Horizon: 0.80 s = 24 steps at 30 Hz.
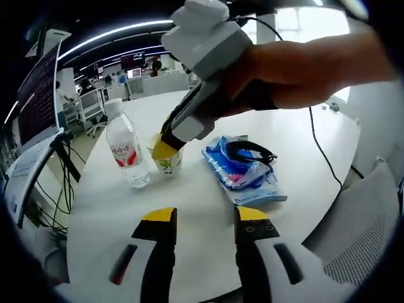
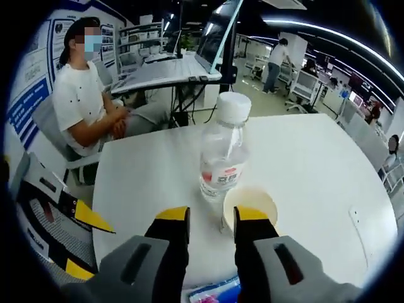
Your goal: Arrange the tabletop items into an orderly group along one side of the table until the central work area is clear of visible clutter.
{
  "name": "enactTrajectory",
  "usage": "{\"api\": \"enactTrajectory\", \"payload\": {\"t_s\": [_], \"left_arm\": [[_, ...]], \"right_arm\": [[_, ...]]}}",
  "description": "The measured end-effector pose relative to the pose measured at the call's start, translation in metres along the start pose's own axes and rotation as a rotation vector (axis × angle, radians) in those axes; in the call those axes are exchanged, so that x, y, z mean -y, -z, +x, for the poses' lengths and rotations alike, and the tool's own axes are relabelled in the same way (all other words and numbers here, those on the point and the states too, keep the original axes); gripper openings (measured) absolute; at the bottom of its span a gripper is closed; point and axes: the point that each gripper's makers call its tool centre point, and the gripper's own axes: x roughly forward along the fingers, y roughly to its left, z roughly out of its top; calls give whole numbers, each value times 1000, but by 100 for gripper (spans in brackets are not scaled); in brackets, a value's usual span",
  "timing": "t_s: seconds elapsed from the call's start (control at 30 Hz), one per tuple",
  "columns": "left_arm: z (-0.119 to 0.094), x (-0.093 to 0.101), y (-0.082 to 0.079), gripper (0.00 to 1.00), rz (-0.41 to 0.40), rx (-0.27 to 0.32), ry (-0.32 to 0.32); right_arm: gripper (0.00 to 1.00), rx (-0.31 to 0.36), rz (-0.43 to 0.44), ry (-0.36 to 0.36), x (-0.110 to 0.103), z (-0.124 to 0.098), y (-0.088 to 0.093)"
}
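Two items touching mid-surface (image 1: pixel 208 265): bottle (image 1: pixel 126 148), red label unreadable; paper cup (image 2: pixel 249 207). Right gripper (image 2: pixel 211 218) jaws apart straddling cup rim; left gripper (image 1: pixel 205 218) jaws apart, empty.

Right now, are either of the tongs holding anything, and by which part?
The right tongs straddle the paper cup at its near rim, one jaw inside; whether they actually pinch it cannot be told. The left tongs are open, holding nothing.
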Motion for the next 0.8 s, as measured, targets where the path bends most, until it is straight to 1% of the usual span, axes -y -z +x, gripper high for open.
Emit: {"api": "enactTrajectory", "payload": {"t_s": [0.17, 0.4, 0.57, 0.7, 0.8], "left_arm": [[2, 2, 2, 35, 4, -13, 2], [3, 5, 3, 35, 34, -27, 8], [2, 6, 3, 35, 49, -24, 5], [3, 5, 4, 35, 40, -27, 2], [3, 6, 4, 35, 42, -30, 2]], "right_arm": [[27, 29, 39, 27, 0, -18, 6], [28, 56, 79, 82, 11, -43, 14], [28, 74, 90, 109, 13, -58, 18], [28, 77, 111, 126, 11, -68, 29], [28, 72, 136, 136, 8, -75, 43]]}}
